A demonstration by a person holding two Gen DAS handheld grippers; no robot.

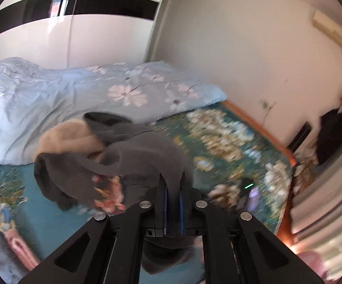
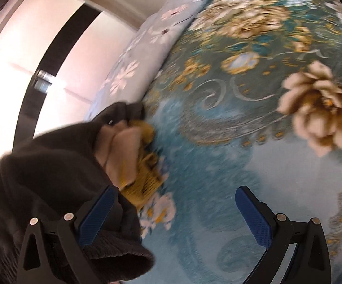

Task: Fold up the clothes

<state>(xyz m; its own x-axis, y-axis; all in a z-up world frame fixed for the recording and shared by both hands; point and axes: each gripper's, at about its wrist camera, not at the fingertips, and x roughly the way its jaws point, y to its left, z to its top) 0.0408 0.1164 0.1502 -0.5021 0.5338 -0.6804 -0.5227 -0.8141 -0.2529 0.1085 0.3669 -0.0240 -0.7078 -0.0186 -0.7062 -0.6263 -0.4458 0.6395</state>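
The left hand-held gripper (image 1: 173, 187) has its two blue-padded fingers drawn close together, pinching a fold of a dark grey garment (image 1: 133, 156). The cloth rises from between the fingers and spreads ahead and to the left of them in a loose heap, with a tan lining (image 1: 69, 137) showing at its far side. Part of the same grey cloth also hangs below the fingers, near the bottom of the left wrist view.

The right hand-held gripper (image 2: 178, 213) is spread wide, with nothing between its fingers. The dark grey garment lies against the outer side of its left finger (image 2: 97, 213) and bunches up ahead and to the left of it, a ribbed cuff (image 2: 126, 258) close by the finger's base. A mustard-yellow knitted piece (image 2: 145, 179) and the tan lining show just ahead of that finger, tucked into the grey cloth.

No containers appear in either view.

Everything rests on a bed covered with a teal blanket (image 2: 230, 142) patterned with cream and gold flowers. Beyond the left hand-held gripper, a pale blue floral duvet (image 1: 76, 94) lies rumpled across the far part of the bed. To the lower left of that gripper sit pink and grey folded cloths (image 1: 12, 250). Behind the duvet stands a glossy white wardrobe (image 1: 88, 37) with a black band; a cream wall (image 1: 242, 47) runs to the right, with dark clothing (image 1: 336, 132) hanging by it.
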